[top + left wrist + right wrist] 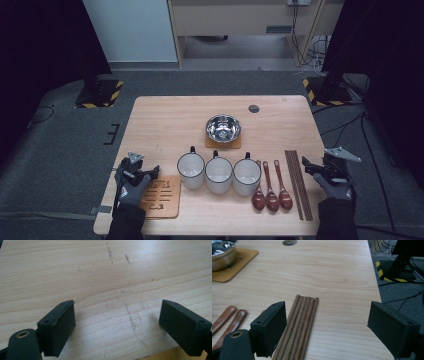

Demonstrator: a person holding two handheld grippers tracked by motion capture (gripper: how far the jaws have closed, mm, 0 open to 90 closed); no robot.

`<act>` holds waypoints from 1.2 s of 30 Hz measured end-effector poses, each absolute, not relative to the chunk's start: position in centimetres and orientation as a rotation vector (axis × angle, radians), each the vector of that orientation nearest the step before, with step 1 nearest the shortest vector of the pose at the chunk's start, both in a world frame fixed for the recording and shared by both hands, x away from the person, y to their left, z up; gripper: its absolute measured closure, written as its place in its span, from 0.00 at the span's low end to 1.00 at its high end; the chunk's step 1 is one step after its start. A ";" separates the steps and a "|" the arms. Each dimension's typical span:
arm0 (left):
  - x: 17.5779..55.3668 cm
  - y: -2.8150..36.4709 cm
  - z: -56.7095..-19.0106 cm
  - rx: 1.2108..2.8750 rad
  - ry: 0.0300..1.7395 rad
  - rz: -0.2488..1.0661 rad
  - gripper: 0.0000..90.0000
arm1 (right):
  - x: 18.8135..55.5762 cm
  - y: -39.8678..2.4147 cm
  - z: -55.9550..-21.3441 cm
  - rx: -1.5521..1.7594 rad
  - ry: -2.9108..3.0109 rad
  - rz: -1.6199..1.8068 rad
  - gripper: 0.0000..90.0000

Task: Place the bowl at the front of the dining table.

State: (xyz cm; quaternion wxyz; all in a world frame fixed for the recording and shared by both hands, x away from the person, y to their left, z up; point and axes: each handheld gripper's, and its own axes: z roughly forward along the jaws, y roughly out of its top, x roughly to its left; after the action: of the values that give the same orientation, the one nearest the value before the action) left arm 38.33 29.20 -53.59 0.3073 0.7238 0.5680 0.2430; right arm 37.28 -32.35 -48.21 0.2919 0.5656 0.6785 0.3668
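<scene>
On the bench (165,117), the tableware is laid out in an orderly set. A steel bowl (223,128) sits on a small square coaster (223,144) toward the far side. Three white mugs (219,174) stand in a row nearer the person, touching or nearly touching, handles pointing away. Just right of the mugs lie three dark red spoons (271,189), side by side, bowls toward the person. Right of the spoons lies a flat bundle of brown chopsticks (298,182), parallel and aligned with each other. A second, carved wooden coaster (161,197) lies at the near left corner with nothing on it.

Left gripper (141,172): held low at the near left, just beyond the carved coaster. In the left gripper view its jaws stand wide apart over bare wood, nothing between them.

Right gripper (312,168): held just right of the chopsticks, near the bench's right edge. In the right gripper view its jaws stand wide, with the chopsticks (299,325) passing beside the inner face of the left-hand jaw; the pads do not press on them.

Assessment: both grippers are empty, and no item is in transit. The arrangement reads either as a completed layout or as a starting layout; the pictures do not settle which. The free carved coaster suggests one placement may remain, possibly a mug or the bowl. The chopsticks are the item nearest the right gripper and are judged the likeliest current work item.
</scene>
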 end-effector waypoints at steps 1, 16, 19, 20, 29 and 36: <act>38.4 29.2 -53.6 1.914 1.507 0.643 0.12 | 37.2 -32.2 -48.0 1.498 1.816 0.984 0.18; 38.4 29.2 -53.6 1.917 1.514 0.639 0.08 | 36.2 -29.7 -47.5 1.436 1.913 1.004 0.27; 38.4 29.2 -53.6 1.917 1.514 0.639 0.08 | 36.0 -29.2 -47.9 1.431 1.940 0.994 0.28; 38.4 29.2 -53.6 1.917 1.514 0.640 0.08 | 35.9 -29.1 -47.9 1.427 1.947 0.990 0.29; 38.4 29.2 -53.6 1.917 1.516 0.640 0.08 | 35.2 -28.1 -48.4 1.410 2.002 0.985 0.34; 38.4 29.2 -53.6 1.918 1.517 0.640 0.08 | 34.8 -26.9 -48.8 1.390 2.041 0.977 0.34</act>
State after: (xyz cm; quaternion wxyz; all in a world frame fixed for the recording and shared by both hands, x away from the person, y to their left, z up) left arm 38.42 29.21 -53.62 0.3023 0.7233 0.5721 0.2413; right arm 34.83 -26.94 -48.80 0.2408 0.5080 0.7460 0.3570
